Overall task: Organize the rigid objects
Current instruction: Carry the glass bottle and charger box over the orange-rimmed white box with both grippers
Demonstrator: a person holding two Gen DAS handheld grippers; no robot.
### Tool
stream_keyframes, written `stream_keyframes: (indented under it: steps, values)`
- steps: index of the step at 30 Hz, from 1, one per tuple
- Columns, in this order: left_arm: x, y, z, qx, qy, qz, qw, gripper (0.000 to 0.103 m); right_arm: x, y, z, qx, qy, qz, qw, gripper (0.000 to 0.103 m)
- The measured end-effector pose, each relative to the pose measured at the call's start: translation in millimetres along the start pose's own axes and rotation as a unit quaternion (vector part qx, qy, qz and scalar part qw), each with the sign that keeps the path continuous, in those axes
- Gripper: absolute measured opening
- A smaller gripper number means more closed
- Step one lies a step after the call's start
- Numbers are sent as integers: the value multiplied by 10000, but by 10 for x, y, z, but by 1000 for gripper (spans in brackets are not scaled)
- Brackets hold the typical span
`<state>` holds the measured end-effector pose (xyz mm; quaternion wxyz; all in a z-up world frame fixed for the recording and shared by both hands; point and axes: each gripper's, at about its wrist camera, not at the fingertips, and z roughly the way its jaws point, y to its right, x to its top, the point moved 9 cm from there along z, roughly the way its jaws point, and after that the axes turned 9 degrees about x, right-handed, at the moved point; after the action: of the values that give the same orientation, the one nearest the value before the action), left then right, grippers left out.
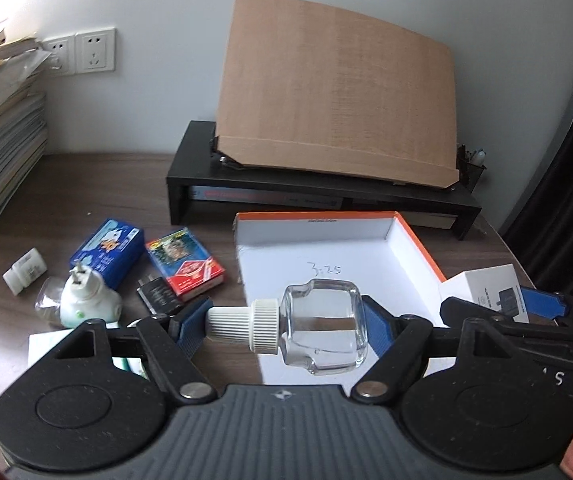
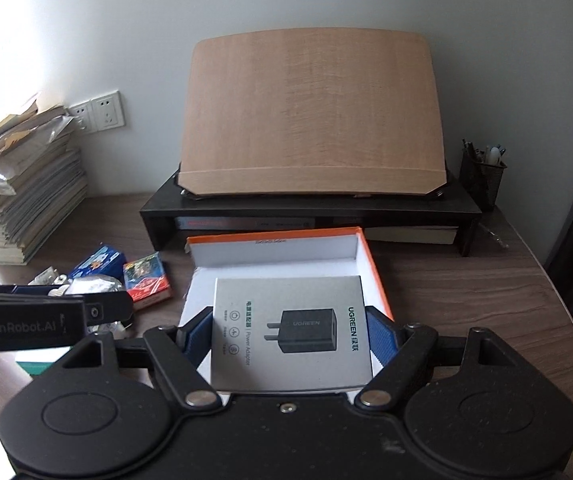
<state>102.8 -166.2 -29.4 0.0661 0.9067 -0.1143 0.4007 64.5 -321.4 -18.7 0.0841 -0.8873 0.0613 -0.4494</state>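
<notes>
I've got both tongs loaded and aimed at the open box (image 1: 414, 252). Left tongs (image 1: 286, 322) clamp the clear glass bottle (image 1: 320, 326) end to end: one blue pad on the ribbed white cap (image 1: 246, 324), the other on the bottle's base. It lies sideways across the jaws, probably because the long axis gives two flat seats and the rounded glass sides would slip. The bottle hangs over the near part of the box floor, apart from it as far as I can tell. Right tongs (image 2: 290, 330) hold the grey charger carton (image 2: 290, 332) by its two long edges, printed face up, flat, so it can go down as a slab. It sits over the box interior, ahead of my right jaws; I can't tell whether its far edge touches the floor. The box has its white walls up and orange rim (image 2: 374, 268) outside, parked on the desk (image 2: 466, 300) just in front of the black riser (image 2: 310, 212), so both hands reach it without crossing. Still loose, left of the left tongs: blue card box (image 1: 108, 252), red card deck (image 1: 186, 266), white plug-in vaporiser (image 1: 86, 300), small black adapter (image 1: 158, 298). My read: drop-off stage, the carton should go flat first, the bottle beside it.
</notes>
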Motion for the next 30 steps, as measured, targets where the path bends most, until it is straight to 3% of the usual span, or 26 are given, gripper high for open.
stream_keyframes:
  steps: [12,30]
  values:
    - [47,178,173,36,-73,29,10000,79,99,183,127,55,-2,85,9999,92]
    - [222,373,341,230,120,-128,9996,79,364,470,385,186,63,-39,9998,92]
